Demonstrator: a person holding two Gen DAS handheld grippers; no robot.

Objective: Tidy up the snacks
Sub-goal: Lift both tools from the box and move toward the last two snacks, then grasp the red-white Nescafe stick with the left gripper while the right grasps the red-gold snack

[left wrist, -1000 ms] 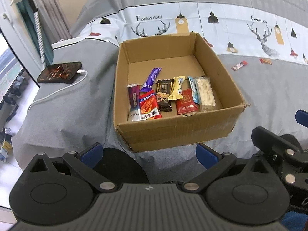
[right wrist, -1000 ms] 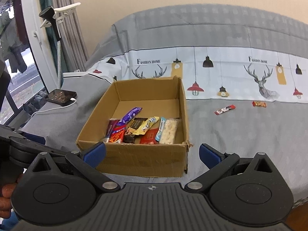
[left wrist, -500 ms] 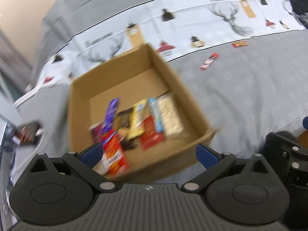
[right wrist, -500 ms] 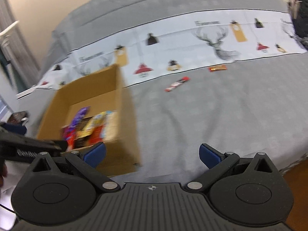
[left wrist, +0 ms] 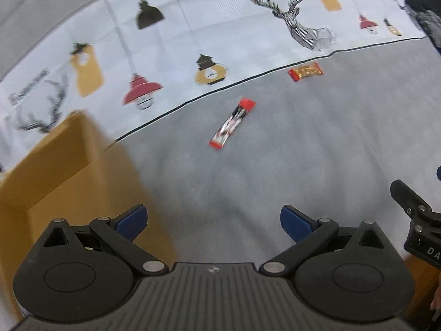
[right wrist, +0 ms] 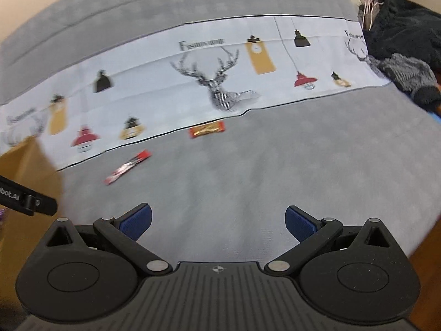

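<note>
Red snack bar [left wrist: 232, 123] well beyond wide-spread left jaws.

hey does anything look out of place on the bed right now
Yes. Two snacks lie loose on the grey bedspread outside the cardboard box: a long red-ended bar lying askew, and a small red-and-gold bar beyond it.

The bedspread [left wrist: 275, 171] is grey, with a far white band [right wrist: 171, 77] printed with black striped deer heads, red, black and mustard lamps. The long snack bar [left wrist: 232, 123] is red-ended, silver and black between. The small snack [right wrist: 207, 129] is red and gold. The cardboard box [left wrist: 69, 171] is tan.
</note>
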